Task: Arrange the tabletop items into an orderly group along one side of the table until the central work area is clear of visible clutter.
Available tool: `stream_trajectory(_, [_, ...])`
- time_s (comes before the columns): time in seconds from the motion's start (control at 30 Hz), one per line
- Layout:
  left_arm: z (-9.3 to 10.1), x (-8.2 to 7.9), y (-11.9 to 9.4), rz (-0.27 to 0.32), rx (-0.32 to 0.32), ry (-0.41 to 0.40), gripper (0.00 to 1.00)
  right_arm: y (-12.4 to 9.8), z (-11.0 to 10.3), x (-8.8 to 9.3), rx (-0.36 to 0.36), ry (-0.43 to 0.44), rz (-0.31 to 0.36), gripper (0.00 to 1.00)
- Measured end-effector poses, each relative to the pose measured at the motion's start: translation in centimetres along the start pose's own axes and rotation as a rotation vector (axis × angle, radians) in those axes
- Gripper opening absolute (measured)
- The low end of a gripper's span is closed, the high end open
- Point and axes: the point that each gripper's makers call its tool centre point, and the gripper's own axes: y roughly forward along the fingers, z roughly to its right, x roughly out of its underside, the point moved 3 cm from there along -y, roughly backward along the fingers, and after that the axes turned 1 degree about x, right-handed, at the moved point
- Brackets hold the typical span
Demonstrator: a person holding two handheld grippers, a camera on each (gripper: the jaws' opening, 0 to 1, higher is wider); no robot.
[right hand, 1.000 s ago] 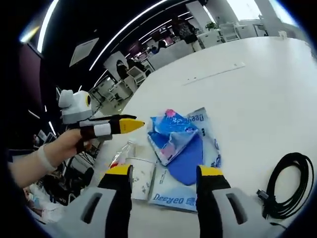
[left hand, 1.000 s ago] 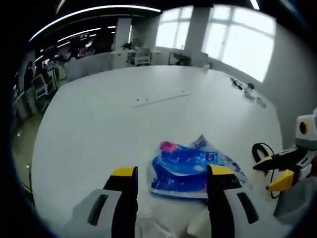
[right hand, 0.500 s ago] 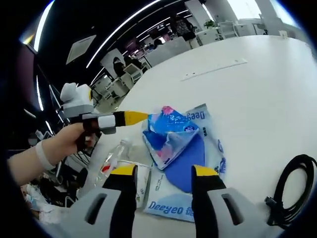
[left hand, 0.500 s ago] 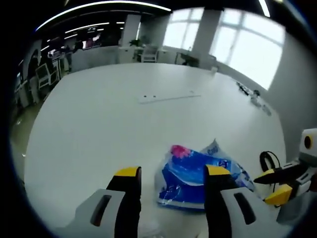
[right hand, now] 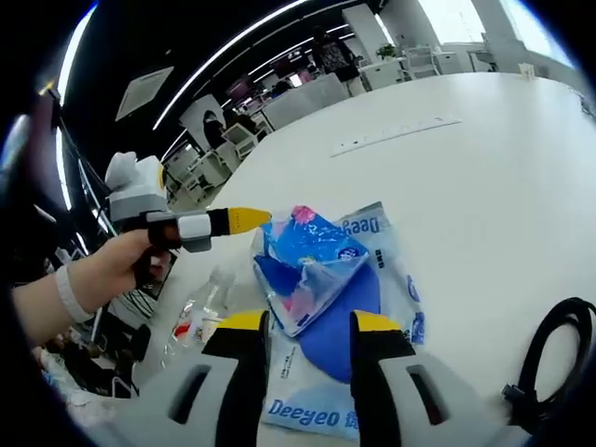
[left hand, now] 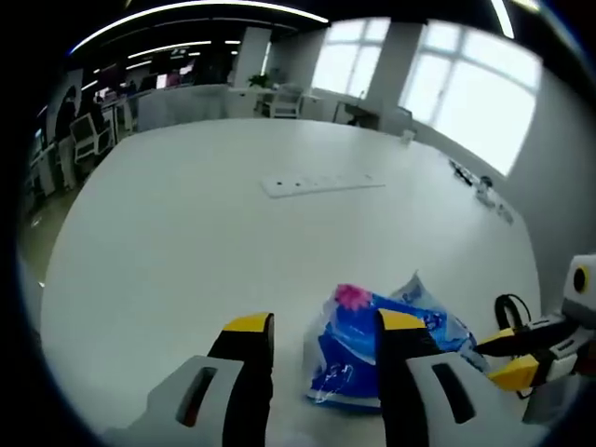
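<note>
Two blue packets lie near my edge of the white surface (left hand: 186,242): a crumpled blue tissue pack (right hand: 307,261) resting on a flat Deeyeo bag (right hand: 372,307). My left hand-held gripper (left hand: 315,328) hovers just before the pack, jaws spread and empty. My right hand-held gripper (right hand: 300,323) is likewise spread, empty. A plastic bottle (right hand: 200,312) lies beside the bag, a black cable (right hand: 559,358) on its other side.
</note>
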Motion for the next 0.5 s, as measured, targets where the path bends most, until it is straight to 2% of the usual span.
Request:
stream_trajectory(0.13, [0.2,0.0,0.2,-0.006,0.016,-0.005,0.34,0.9,-0.6,-0.3,-0.002,-0.004,0.0,0.28])
stream_trajectory(0.2, [0.4,-0.1,0.3,-0.005,0.021,-0.015,0.35,1.3,-0.7,-0.3,0.002,-0.005,-0.007,0.26])
stream_trajectory(0.33, [0.6,0.0,0.4,-0.013,0.025,-0.012,0.32,1.6,-0.5,-0.5,0.035,-0.035,-0.003,0.23])
stream_trajectory(0.4, [0.7,0.0,0.4,-0.014,0.026,-0.01,0.31,1.8,-0.6,-0.6,0.017,0.007,-0.001,0.23])
stream_trajectory(0.5, [0.6,0.1,0.5,-0.024,0.031,-0.008,0.27,2.1,-0.5,-0.5,0.033,-0.03,-0.012,0.23])
